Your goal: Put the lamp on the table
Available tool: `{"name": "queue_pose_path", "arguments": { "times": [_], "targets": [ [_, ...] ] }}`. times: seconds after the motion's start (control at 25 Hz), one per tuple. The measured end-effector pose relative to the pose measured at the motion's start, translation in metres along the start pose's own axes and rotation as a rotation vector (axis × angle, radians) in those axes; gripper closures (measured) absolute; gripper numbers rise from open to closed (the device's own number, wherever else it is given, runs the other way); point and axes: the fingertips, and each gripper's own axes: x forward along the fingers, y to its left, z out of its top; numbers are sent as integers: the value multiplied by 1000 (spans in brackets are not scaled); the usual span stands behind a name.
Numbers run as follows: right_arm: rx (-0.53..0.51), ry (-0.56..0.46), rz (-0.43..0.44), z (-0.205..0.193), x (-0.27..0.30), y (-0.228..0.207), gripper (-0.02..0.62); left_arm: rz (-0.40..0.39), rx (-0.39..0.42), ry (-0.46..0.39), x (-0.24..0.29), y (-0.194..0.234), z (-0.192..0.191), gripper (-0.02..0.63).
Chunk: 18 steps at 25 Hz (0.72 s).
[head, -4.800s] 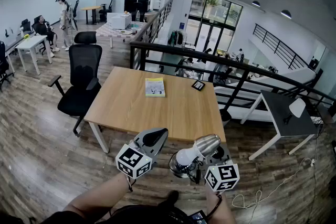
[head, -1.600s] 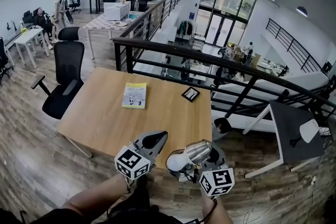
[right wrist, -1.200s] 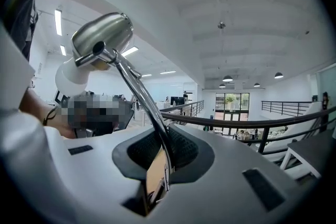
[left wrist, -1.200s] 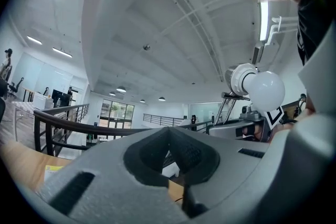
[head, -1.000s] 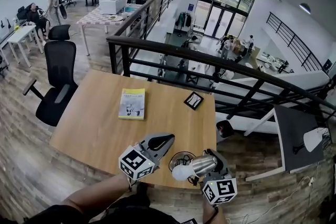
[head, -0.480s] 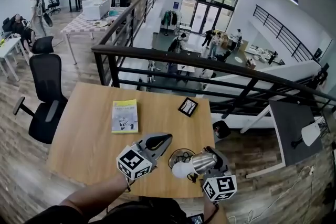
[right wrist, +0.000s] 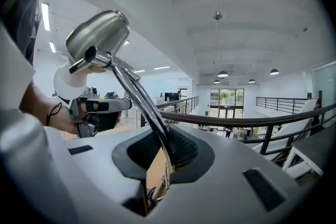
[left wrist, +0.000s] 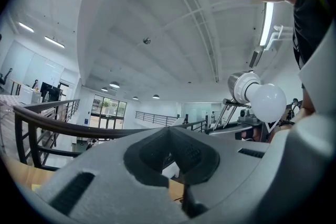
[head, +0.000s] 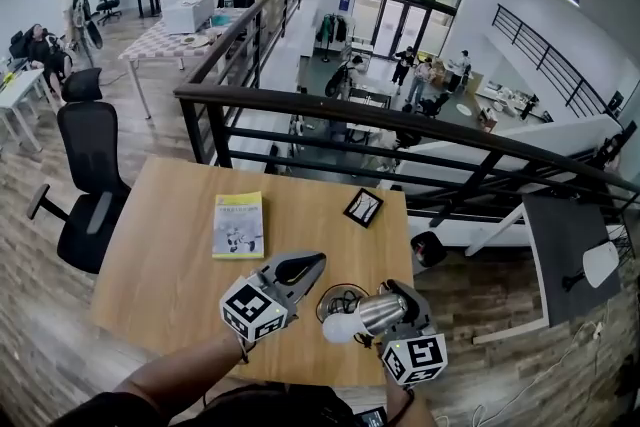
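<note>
Head view: the lamp is carried in the right gripper over the near edge of the table, at about 5 o'clock on the tabletop. Its white bulb points toward 8 o'clock, and its round base shows just past the head. Whether the base touches the wood cannot be told from here. The left gripper hovers just beside the lamp, at its 9 o'clock. A book lies at 10 o'clock from the lamp and a small dark frame at 12 o'clock, both well apart from it, so the landing spot looks free.

Left gripper view: the jaws are pressed together with nothing between them. The bulb hangs at 2 o'clock.

Right gripper view: the jaws are clamped on the lamp's chrome stem, which leans up toward 11 o'clock to the metal shade.

The step in hand seems to be the set-down. To do it well, the person should carry the base further in from the edge, bring the stem upright and lower until the base sits flat. The right jaws should part only then — the empty left gripper can steady the base meanwhile.
</note>
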Motion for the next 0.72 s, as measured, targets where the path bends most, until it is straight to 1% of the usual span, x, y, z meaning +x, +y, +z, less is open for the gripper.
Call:
{"name": "queue_pose_path", "arguments": {
  "times": [0.36, 0.72],
  "targets": [
    [0, 35, 20, -17, 29, -22, 546, 18, -13, 20, 22, 19, -22, 598],
    [18, 61, 19, -39, 51, -47, 545, 47, -28, 42, 41, 40, -42, 598]
  ]
}}
